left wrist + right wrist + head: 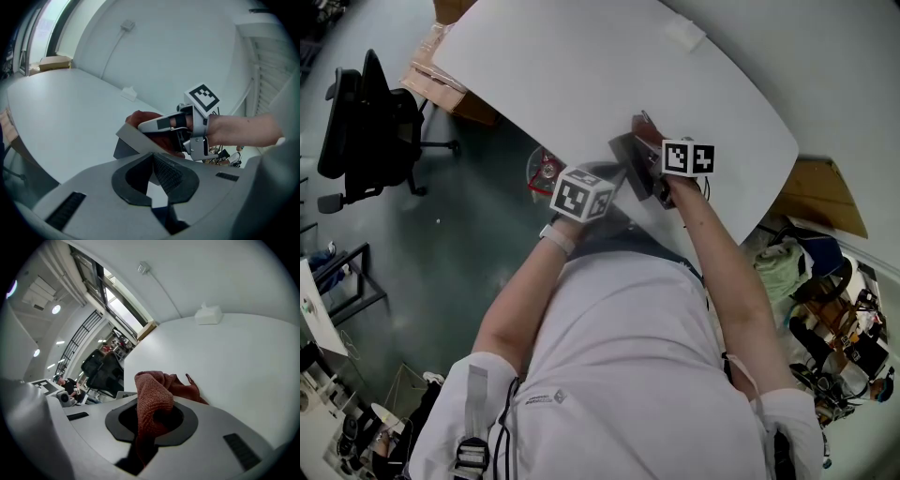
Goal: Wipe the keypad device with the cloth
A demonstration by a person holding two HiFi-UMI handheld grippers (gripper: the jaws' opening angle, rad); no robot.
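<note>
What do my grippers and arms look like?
The left gripper and right gripper have grey bodies, black ribbed pads, each topped by a white cube with black square markers. You wear a white short-sleeved shirt and a pale wristband on the left.

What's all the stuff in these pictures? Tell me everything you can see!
table: one, white, under the work.
keypad device: one, grey, at the table's near edge.
cloth: one, red, against the device.
small box: one, white, far side of the table.
office chair: one, black, on the floor at left.
cardboard boxes: a few, brown, by the table's left end.
left tongs: grey, pinching the device's edge.
right tongs: grey, shut on the cloth.
</note>
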